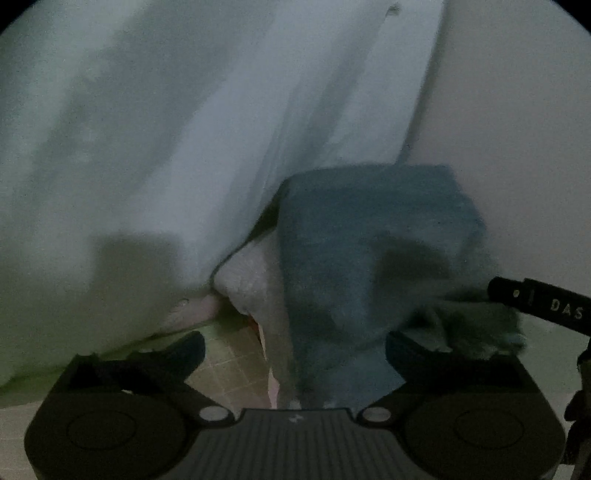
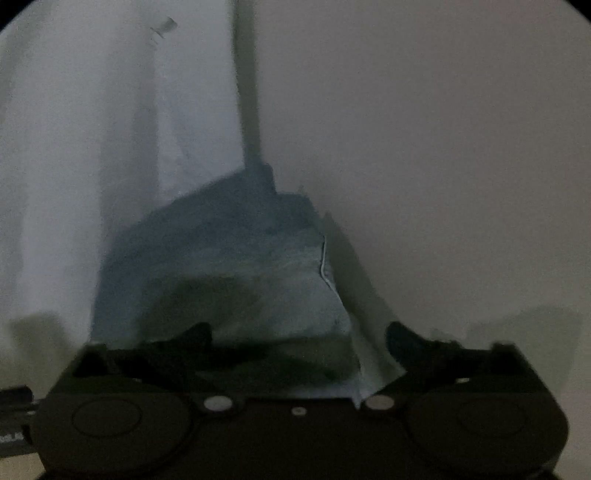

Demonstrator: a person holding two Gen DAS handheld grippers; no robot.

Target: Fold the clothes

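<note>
Dim home room: pale curtain, plain wall, tiled floor.

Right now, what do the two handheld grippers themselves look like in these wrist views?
The left gripper and right gripper are both matte black, each with two round discs, silver screws and dark curved fingers. The left's centre plate is ribbed grey. A black bar at the left view's edge reads "DAS".

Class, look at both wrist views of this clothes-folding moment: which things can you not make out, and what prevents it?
- Blue cloth: garment type unclear in both dim, blurred views.
- Left tongs: grip unclear; the cloth hangs across the gap.
- Right tongs: the same, cloth filling the gap.
- White fabric: cut off by the frame edge.
- Small object: too blurred to identify.
</note>
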